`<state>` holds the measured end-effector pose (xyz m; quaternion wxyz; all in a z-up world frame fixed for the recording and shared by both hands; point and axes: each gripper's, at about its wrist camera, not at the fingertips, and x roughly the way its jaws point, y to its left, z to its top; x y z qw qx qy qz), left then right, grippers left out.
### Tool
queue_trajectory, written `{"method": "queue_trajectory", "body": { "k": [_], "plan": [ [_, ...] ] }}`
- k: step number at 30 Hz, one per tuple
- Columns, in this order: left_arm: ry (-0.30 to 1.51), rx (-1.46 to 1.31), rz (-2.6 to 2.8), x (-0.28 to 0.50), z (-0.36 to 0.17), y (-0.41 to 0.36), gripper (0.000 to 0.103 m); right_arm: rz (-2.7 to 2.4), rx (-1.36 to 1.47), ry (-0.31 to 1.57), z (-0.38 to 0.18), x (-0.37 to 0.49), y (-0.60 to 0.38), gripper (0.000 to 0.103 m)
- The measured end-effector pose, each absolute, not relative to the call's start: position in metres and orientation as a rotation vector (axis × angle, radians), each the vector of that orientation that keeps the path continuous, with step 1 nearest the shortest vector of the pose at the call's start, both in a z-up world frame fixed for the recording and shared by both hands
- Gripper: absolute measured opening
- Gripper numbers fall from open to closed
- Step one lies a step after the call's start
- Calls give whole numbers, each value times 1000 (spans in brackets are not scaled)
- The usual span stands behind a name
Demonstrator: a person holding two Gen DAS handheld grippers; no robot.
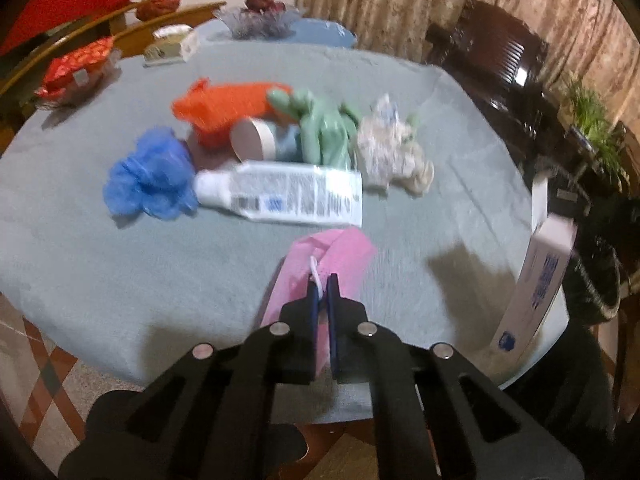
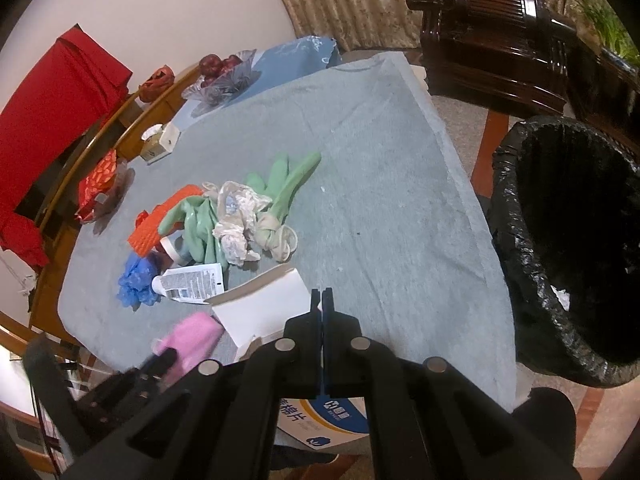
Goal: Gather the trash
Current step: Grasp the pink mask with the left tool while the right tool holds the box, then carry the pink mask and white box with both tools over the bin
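Your left gripper (image 1: 323,280) is pinched tight on the pink packet (image 1: 320,256), near the front edge of the grey cloth (image 1: 100,264) that covers the table. Your right gripper (image 2: 322,294) has its 2 fingers pressed together on the white carton (image 2: 264,308), which sticks up over the cloth's right-hand front corner in the left wrist view.

The rest of the trash sits bunched mid-table: the white tube (image 1: 280,194) lying flat just past the pink packet, a blue puff (image 1: 150,174) touching its cap end, then the orange mesh (image 1: 224,108), a white cup on its side (image 1: 256,138), green gloves (image 1: 324,128) and crumpled pale plastic (image 1: 390,148) packed close behind. Nothing from that pile reaches the edges.

You've got a wide bare strip of cloth on the right side, running all the way to the edge by the black-lined bin (image 2: 560,248). The bin stands just off that edge, below table level, mouth open toward you. A dark wooden chair (image 2: 496,28) sits right behind it.
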<state>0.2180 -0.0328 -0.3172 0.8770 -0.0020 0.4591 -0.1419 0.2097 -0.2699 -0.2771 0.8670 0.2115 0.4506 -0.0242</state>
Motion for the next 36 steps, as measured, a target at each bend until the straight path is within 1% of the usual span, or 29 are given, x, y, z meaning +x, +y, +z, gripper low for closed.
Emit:
{"method": "queue_trajectory", "body": {
  "k": [6, 9, 12, 24, 30, 36],
  "plan": [
    [873, -1, -276, 210, -262, -40, 4, -53, 427, 903, -263, 198, -271, 1],
    [852, 8, -286, 207, -245, -49, 4, -54, 431, 886, -255, 193, -274, 1],
    [836, 10, -297, 203, -233, -56, 4, -57, 437, 868, -246, 185, -280, 1],
    [813, 37, -336, 190, -214, -89, 4, -87, 445, 780, -210, 156, -308, 1],
    [765, 53, -397, 182, -190, -122, 4, -133, 430, 723, -187, 138, -333, 1],
    [719, 72, -486, 177, -167, -170, 4, -211, 414, 671, -168, 119, -373, 1]
  ]
}}
